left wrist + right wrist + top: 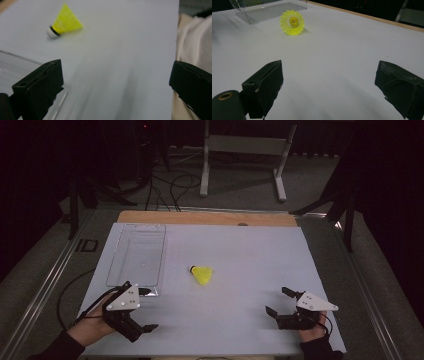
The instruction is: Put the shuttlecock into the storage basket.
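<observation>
A yellow shuttlecock (pixel 202 274) with a white cork tip lies on its side near the middle of the white table (pixel 240 250). A clear plastic tray (pixel 112 265) sits to its left with nothing in it. My left gripper (pixel 148 309) is at the front left, open, with one jaw close to the tray's near corner. At the front right my right gripper (pixel 279 301) is open with nothing in it. In the left gripper view the shuttlecock (pixel 63 21) lies ahead to the upper left of the gripper (pixel 116 72). The right gripper view looks into the shuttlecock's (pixel 292 22) open skirt, far beyond the gripper (pixel 329 67).
The tray's edge (pixel 15 67) lies just behind my left jaw. A pale cloth (pixel 195 37) shows past the table's side. A wooden strip (pixel 205 217) runs along the table's far edge. Behind it stand a metal frame (pixel 242 150) and floor cables (pixel 170 190).
</observation>
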